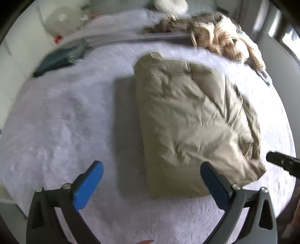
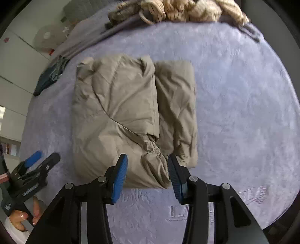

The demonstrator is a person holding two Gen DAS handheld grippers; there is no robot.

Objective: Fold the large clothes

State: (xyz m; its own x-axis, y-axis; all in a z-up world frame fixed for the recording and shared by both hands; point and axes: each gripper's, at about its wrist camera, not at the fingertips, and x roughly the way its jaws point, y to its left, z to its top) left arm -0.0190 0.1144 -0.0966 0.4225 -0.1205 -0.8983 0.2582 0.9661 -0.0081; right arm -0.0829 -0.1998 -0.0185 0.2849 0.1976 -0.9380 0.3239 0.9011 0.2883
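A khaki padded jacket (image 1: 187,116) lies folded into a thick rectangle on the lavender bed cover (image 1: 65,122). It also shows in the right wrist view (image 2: 120,116), with a sleeve cuff bunched at its near edge. My left gripper (image 1: 151,180) is open and empty, hovering above the jacket's near left corner. My right gripper (image 2: 148,178) is open and empty, its jaws either side of the near edge by the cuff, with no cloth pinched. The left gripper also shows in the right wrist view (image 2: 35,163), and the right gripper's tip shows in the left wrist view (image 1: 281,163).
A folded dark teal garment (image 1: 56,60) lies at the far left of the bed. A heap of cream and brown clothes (image 1: 215,33) lies along the far edge, over a grey strip (image 1: 159,36). A white pillow (image 1: 170,5) sits beyond. A white wall (image 2: 16,62) stands left.
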